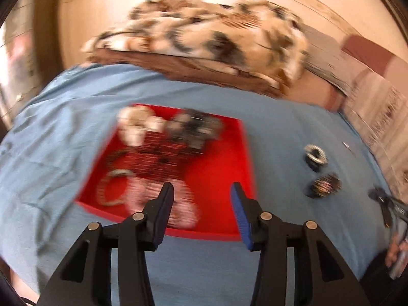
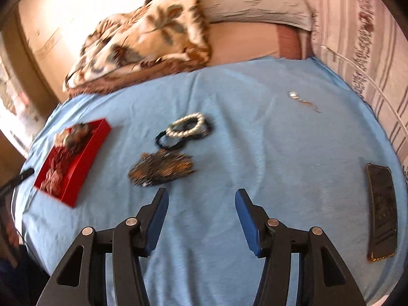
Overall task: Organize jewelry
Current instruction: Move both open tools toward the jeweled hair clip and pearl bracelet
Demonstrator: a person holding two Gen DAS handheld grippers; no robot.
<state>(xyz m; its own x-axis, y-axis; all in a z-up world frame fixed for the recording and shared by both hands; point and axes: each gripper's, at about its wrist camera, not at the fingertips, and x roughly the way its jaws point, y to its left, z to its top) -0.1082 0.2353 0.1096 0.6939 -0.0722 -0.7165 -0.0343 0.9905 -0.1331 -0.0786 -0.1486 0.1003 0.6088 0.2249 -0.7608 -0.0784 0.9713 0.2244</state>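
Observation:
A red tray point(image 1: 219, 178) point(image 2: 86, 150) on the blue sheet holds several blurred pieces of jewelry in white, dark and pink. My left gripper point(image 1: 202, 188) hovers open over the tray's near right part, nothing between its blue pads. On the sheet to the tray's right lie a pearl bracelet with a dark band point(image 2: 186, 128) point(image 1: 315, 154) and a dark beaded piece point(image 2: 162, 169) point(image 1: 323, 185). My right gripper point(image 2: 201, 195) stands open and empty just short of the beaded piece. A thin silver chain point(image 2: 303, 100) lies farther back on the right.
A dark phone point(image 2: 382, 211) lies at the sheet's right edge. A patterned brown blanket point(image 2: 142, 43) and a grey pillow point(image 2: 255, 0) sit at the back. The other gripper point(image 1: 390, 204) and a hand show at the left wrist view's right edge. Both views are motion-blurred.

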